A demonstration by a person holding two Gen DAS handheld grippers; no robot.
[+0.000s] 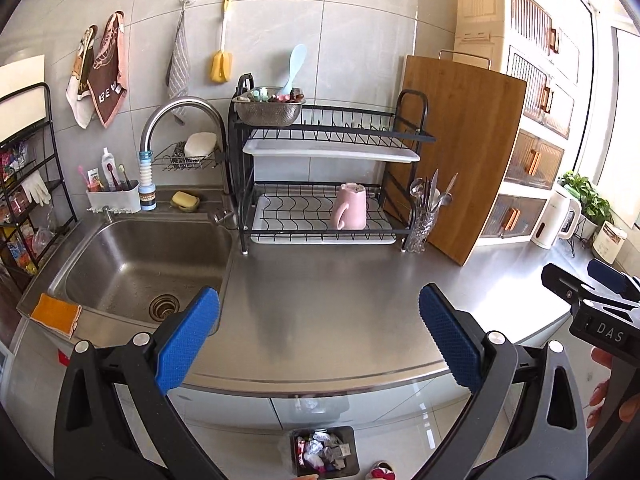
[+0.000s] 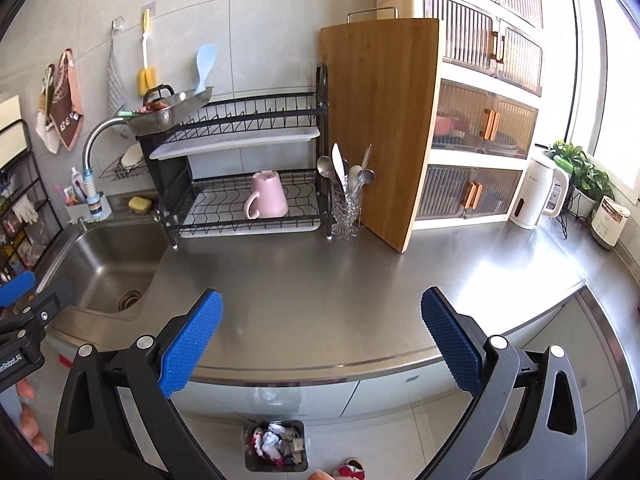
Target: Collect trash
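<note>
A small grey trash bin [image 1: 324,454] [image 2: 275,445] stands on the floor below the counter's front edge, filled with crumpled wrappers and paper scraps. My left gripper [image 1: 318,328] hangs open above the steel counter [image 1: 340,292], nothing between its blue pads. My right gripper [image 2: 320,332] is open too, also empty, over the counter [image 2: 340,280]. In the left wrist view the right gripper [image 1: 600,288] shows at the far right, held by a hand. The left gripper's blue tip [image 2: 16,288] appears at the left edge of the right wrist view.
A sink [image 1: 140,264] with an orange cloth [image 1: 56,314] on its rim lies left. Behind stand a black dish rack [image 1: 328,176] with a pink mug [image 1: 350,206], a cutlery glass [image 2: 346,208], a wooden cutting board [image 2: 384,128], a white kettle [image 2: 538,192] and storage drawers [image 2: 484,128].
</note>
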